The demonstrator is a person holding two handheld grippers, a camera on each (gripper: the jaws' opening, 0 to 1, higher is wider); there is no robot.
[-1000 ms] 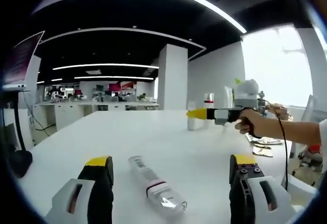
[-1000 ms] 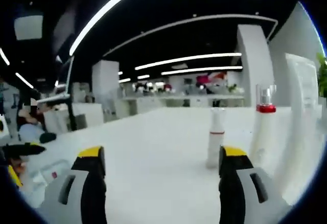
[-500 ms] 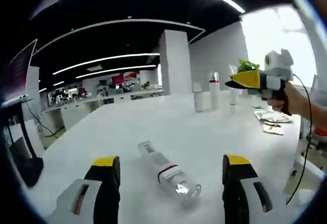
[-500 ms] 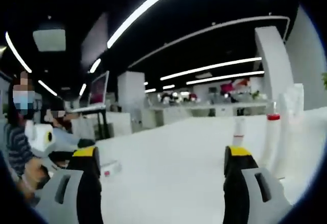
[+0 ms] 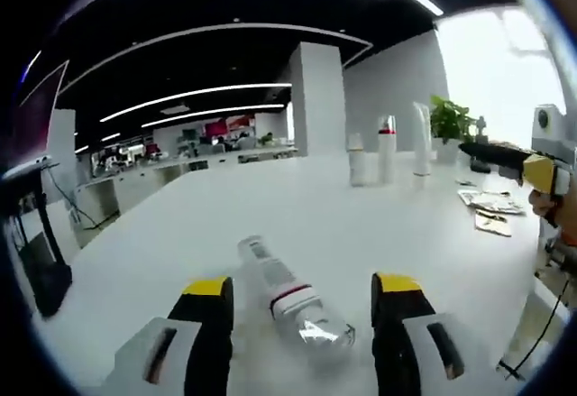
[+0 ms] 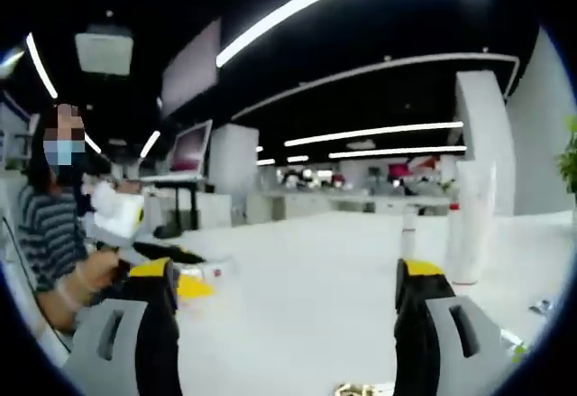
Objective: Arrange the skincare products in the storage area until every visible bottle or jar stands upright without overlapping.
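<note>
In the left gripper view, the left claw [image 5: 300,299] was released, its jaws spread to either side of a clear bottle [image 5: 290,296] lying flat on the white worktop [image 5: 180,234], cap end toward 6 o'clock. That straddle looked like a line-up for clamping the bottle and standing it up. Toward 1 o'clock, three upright bottles [image 5: 386,150] stood in a close row, not overlapping. At 3 o'clock the right claw [image 5: 491,152] reached in, its state impossible to tell here.

In the right gripper view, the right claw [image 6: 287,280] was released and empty, held above the worktop. A tall white bottle [image 6: 471,225] stood upright at 3 o'clock, a slimmer one [image 6: 409,235] beside it. The room was an open office with strip lights and white pillars.
</note>
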